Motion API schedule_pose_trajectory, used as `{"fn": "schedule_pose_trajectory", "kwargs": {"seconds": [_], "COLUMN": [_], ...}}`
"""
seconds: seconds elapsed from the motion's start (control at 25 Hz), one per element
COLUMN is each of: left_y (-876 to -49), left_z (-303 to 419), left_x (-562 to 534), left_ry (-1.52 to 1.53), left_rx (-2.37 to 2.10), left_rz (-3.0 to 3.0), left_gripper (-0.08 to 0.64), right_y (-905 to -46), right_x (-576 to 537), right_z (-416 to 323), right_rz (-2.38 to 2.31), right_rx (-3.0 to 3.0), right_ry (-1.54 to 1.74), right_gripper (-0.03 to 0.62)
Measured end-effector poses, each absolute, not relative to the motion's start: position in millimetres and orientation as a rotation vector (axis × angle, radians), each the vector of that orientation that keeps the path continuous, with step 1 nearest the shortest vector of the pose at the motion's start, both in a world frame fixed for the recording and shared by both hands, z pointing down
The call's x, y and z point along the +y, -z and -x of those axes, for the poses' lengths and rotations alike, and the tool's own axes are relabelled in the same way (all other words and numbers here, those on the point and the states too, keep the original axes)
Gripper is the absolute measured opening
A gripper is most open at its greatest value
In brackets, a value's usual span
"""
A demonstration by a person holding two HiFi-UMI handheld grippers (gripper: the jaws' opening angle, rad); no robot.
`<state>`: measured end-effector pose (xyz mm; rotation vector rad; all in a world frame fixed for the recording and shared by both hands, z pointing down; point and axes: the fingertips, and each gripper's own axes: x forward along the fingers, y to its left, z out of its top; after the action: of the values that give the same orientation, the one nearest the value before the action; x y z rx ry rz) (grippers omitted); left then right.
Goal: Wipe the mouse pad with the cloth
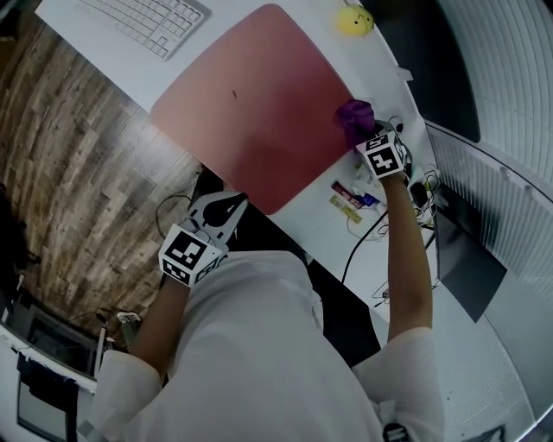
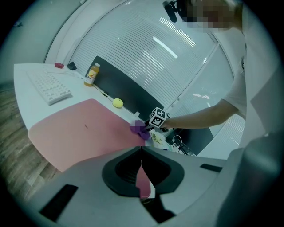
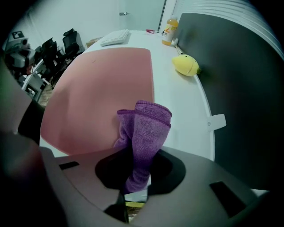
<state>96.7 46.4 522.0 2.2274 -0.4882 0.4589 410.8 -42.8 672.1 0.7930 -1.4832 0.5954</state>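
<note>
Table (image 1: 112, 53), white: one.

Rounded pink mouse pad (image 1: 251, 104): one, its near edge at the table's front edge. Its surface was bare except for one small dark speck (image 1: 235, 93).

Purple folded cloth (image 3: 144, 128): one, pinched in the closed right gripper (image 3: 135, 177) at the pad's right edge, touching both pad and table.

Left gripper (image 2: 141, 173): jaws together, empty, just off the pad's near corner.

White keyboard (image 1: 147, 22), yellow lemon-shaped toy (image 1: 354, 19), orange drink bottle (image 3: 168, 25): one each, all lying beyond the pad's far side.
</note>
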Motion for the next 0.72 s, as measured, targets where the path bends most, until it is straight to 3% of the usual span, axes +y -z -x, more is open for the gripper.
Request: {"fn": "schedule_pose_trajectory", "kwargs": {"seconds": [0.72], "left_y": [-515], "left_z": [-79], "left_x": [50], "left_ry": [-0.442], "left_rx": [-0.563], "left_rz": [-2.231], "left_gripper": [0.018], "right_y": [-634], "right_x": [-101], "right_z": [-415], "right_rz": [-0.986], "right_rx": [-1.456], "right_ry": [-0.451], "right_gripper": [0.084]}}
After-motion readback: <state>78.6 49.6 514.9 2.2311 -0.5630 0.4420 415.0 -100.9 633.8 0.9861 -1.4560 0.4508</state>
